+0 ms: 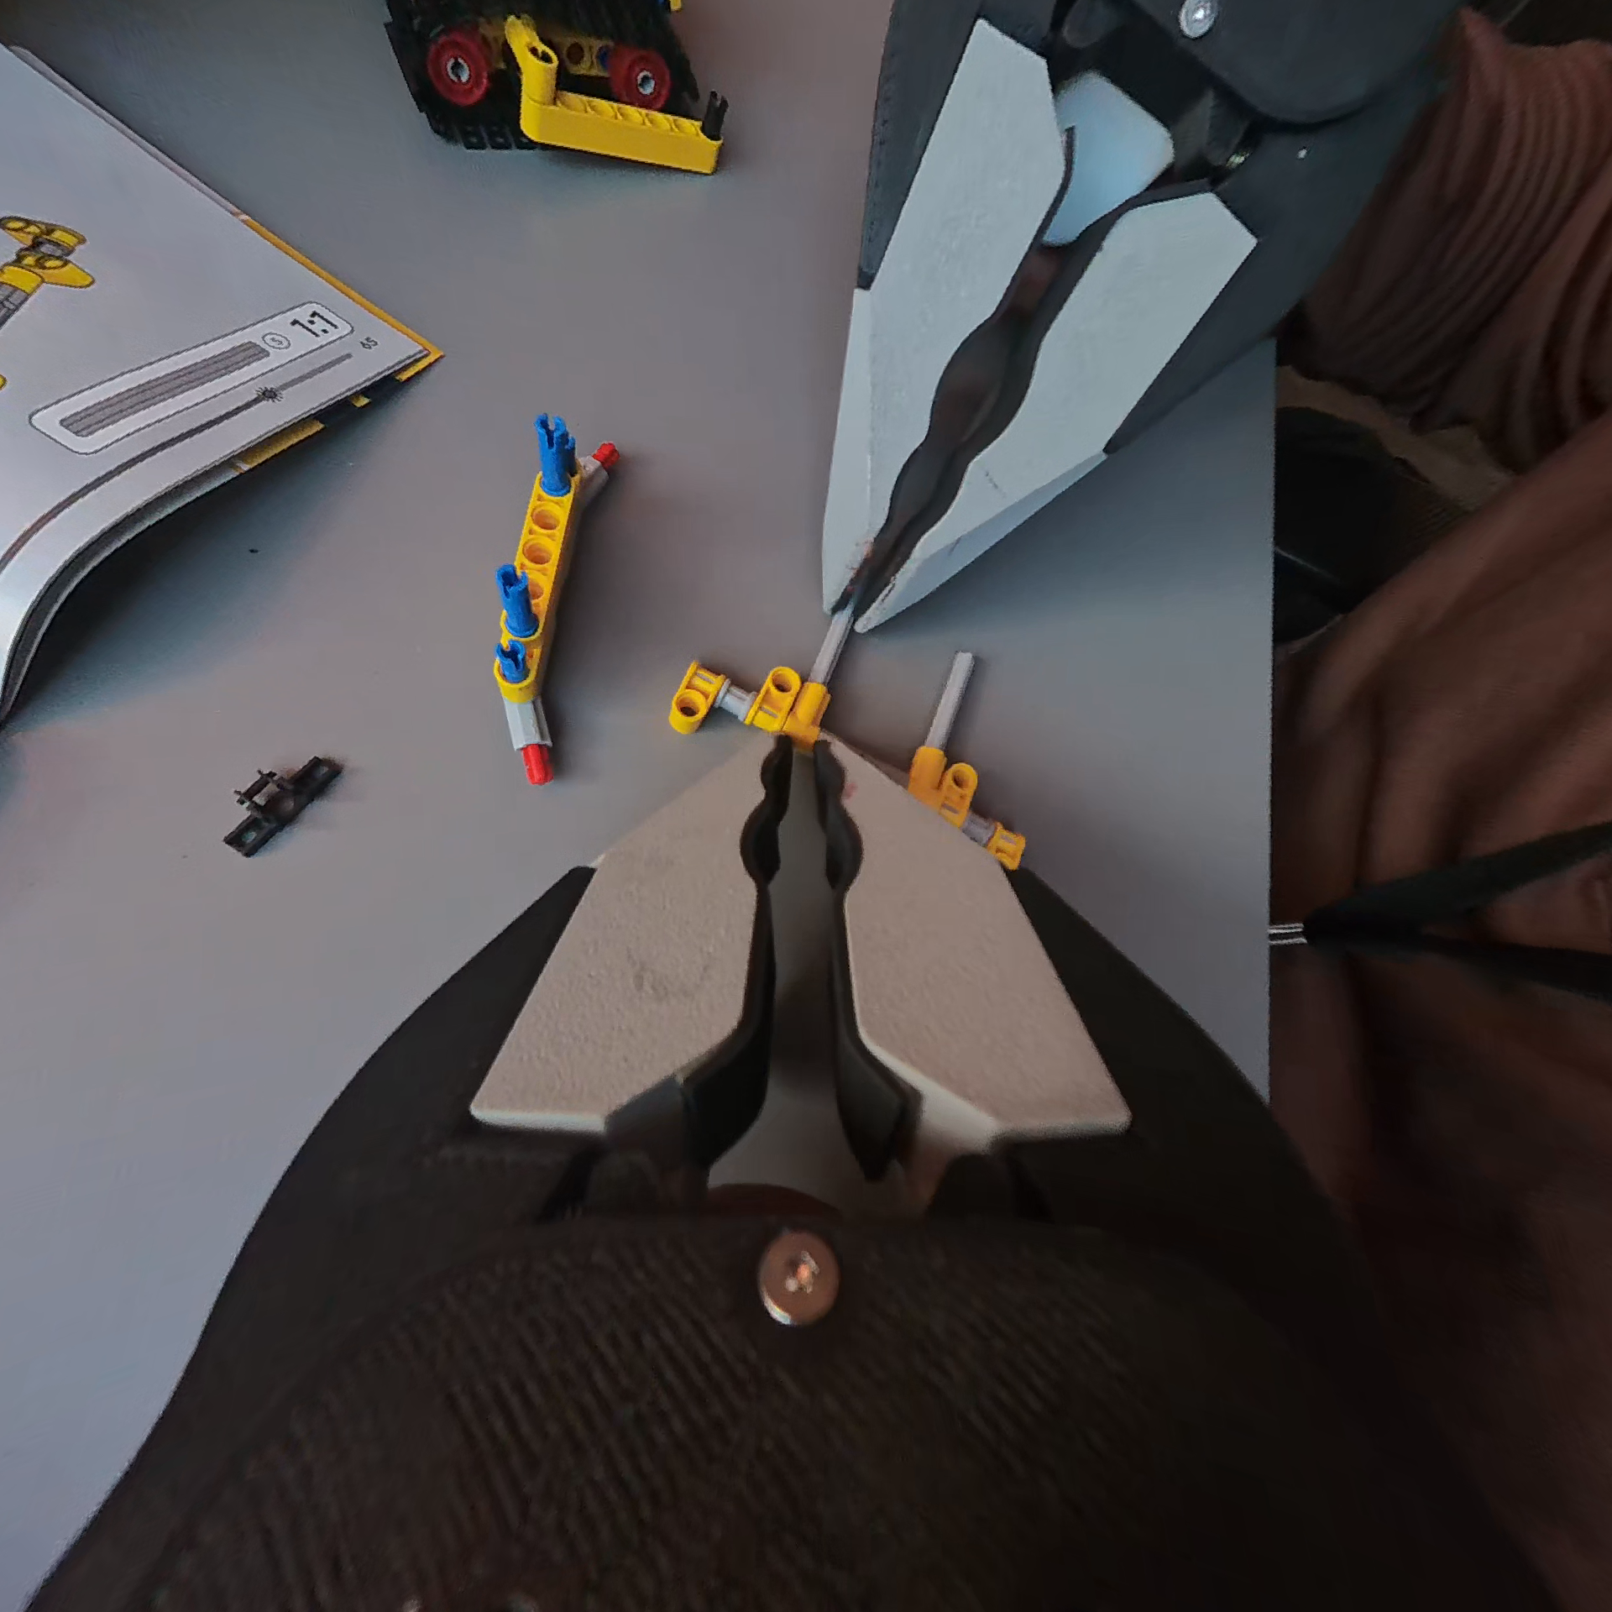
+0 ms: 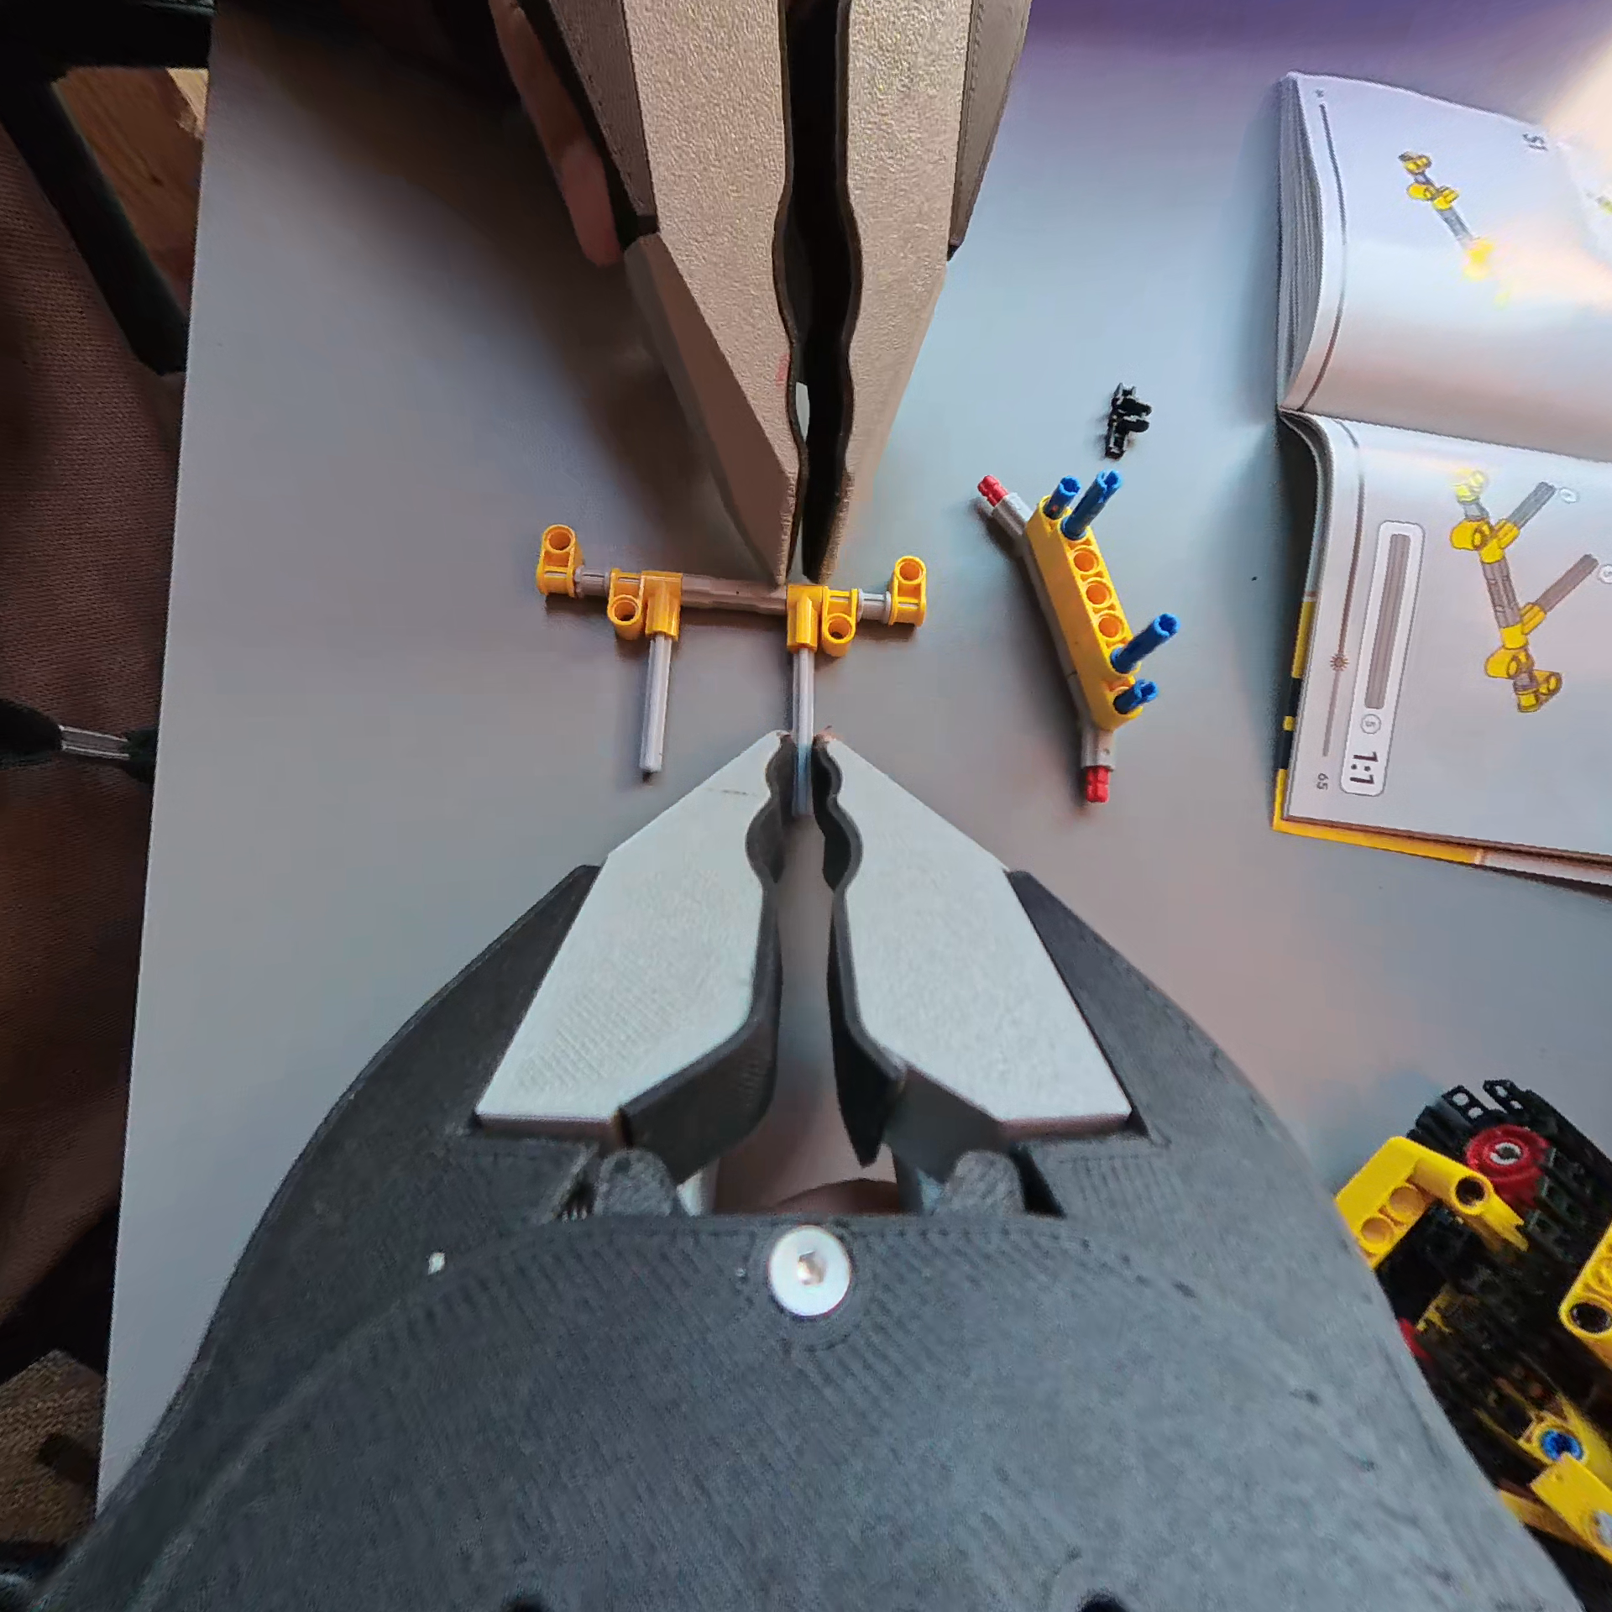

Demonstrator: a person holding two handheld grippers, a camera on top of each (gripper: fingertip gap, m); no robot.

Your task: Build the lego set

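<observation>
A yellow-and-grey Lego axle assembly (image 2: 645, 602) lies on the grey table (image 2: 392, 436): a long dark axle with yellow connectors at both ends and two light grey axles sticking out sideways. My left gripper (image 1: 798, 748) is shut on the long axle beside one yellow connector (image 1: 789, 702); it also shows in the right wrist view (image 2: 807, 571). My right gripper (image 2: 802, 741) is shut on the end of that connector's light grey axle (image 2: 802, 689); it also shows in the left wrist view (image 1: 850, 602). The other grey axle (image 2: 654, 698) is free.
A yellow beam with blue pins and red-tipped ends (image 1: 536, 593) lies to the left, with a small black piece (image 1: 279, 807) beyond. An open instruction booklet (image 1: 174, 349) and a black-tracked yellow model (image 1: 558, 78) lie farther off. The table edge (image 1: 1272, 698) is close on the right. My two grippers' fingertips are within a few centimetres of each other.
</observation>
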